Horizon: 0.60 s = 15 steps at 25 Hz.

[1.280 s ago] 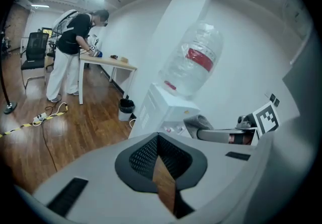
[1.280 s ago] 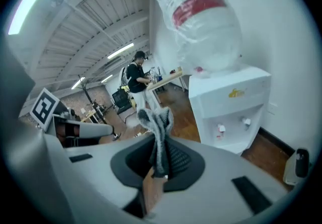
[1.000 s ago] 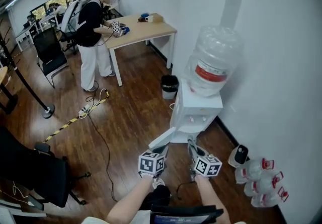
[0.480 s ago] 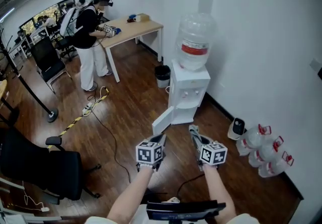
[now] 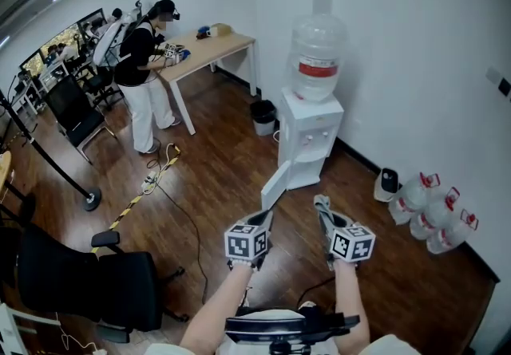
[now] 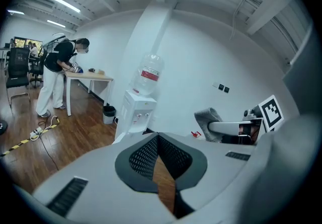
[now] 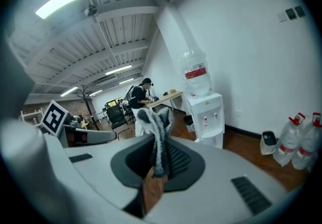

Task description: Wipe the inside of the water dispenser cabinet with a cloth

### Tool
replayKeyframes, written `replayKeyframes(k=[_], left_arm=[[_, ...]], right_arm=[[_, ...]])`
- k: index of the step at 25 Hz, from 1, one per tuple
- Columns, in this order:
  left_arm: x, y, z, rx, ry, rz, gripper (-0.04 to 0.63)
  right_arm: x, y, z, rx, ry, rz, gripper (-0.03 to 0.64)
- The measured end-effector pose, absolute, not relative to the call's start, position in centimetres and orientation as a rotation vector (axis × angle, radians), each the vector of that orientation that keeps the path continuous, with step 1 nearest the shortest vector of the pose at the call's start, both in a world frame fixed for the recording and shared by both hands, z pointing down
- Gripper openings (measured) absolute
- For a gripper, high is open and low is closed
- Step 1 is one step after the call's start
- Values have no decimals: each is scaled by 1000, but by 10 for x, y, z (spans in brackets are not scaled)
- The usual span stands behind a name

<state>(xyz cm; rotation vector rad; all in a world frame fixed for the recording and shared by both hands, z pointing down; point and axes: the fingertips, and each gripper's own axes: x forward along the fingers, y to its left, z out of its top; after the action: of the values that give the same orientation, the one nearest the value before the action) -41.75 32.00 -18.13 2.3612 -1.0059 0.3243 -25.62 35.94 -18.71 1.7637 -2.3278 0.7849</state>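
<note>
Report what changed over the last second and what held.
The left gripper and right gripper drew back from the water dispenser. A stretch of floor now lies between them and its cabinet door. Nothing was grasped or released. The right gripper stays shut on the grey cloth, and the door stays open.

My cloth [image 7: 157, 132] is mottled grey, the water dispenser [image 5: 307, 146] white, its clear bottle [image 5: 317, 38] banded by a red label [image 5: 317, 69]; black-and-white square markers pattern my left gripper [image 5: 264, 219] and right gripper [image 5: 324, 214], over a dark brown plank floor [image 5: 215, 162] crossed by yellow-and-black striped tape [image 5: 128, 203]
</note>
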Motion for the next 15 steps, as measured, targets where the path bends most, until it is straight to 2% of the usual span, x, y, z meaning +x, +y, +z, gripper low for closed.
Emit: replayKeyframes(k=[15], left_arm=[[-454, 320, -177, 2348, -962, 283, -11]], right_arm=[[-305, 358, -185, 1748, -2314, 805, 37]])
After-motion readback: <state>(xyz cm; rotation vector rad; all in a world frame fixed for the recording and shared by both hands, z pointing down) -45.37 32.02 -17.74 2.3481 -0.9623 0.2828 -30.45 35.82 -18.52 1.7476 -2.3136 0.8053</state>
